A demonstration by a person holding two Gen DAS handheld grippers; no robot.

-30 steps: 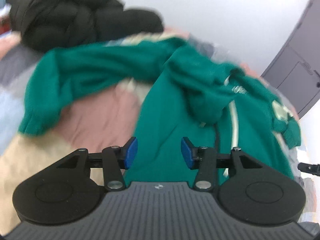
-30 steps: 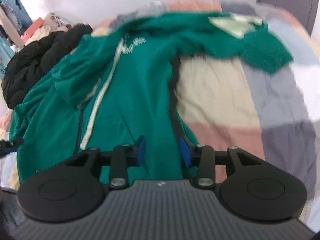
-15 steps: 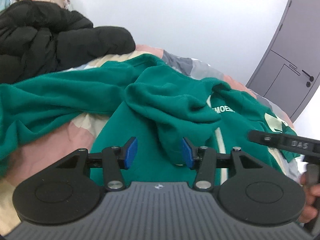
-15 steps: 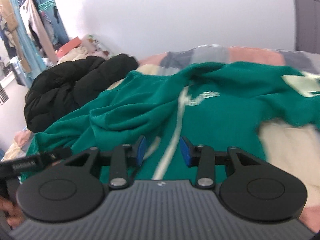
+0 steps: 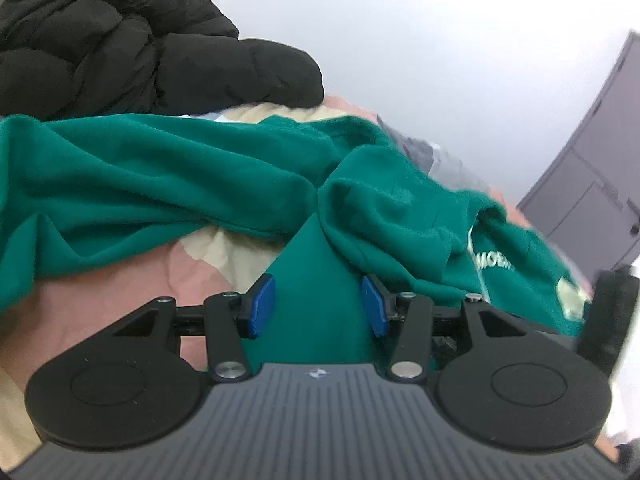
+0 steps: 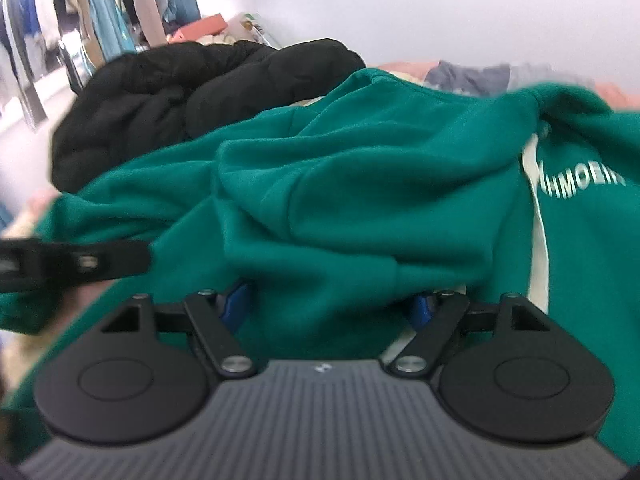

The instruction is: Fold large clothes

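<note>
Green hoodie (image 5: 320, 320) is lying unfolded on the bed (image 5: 100, 312), beside the black puffer jacket (image 5: 120, 40). Left tongs (image 5: 318, 312) spread, empty; right tongs (image 6: 326, 306) just been opening over its hood, nothing pinched. No folds yet.

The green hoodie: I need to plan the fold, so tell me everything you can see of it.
The green hoodie is soft fleece-like fabric, lying rumpled and unfolded on a patchwork bedspread. White lettering and a pale strip mark its front; one sleeve stretches sideways. A black puffer jacket lies behind it.
</note>
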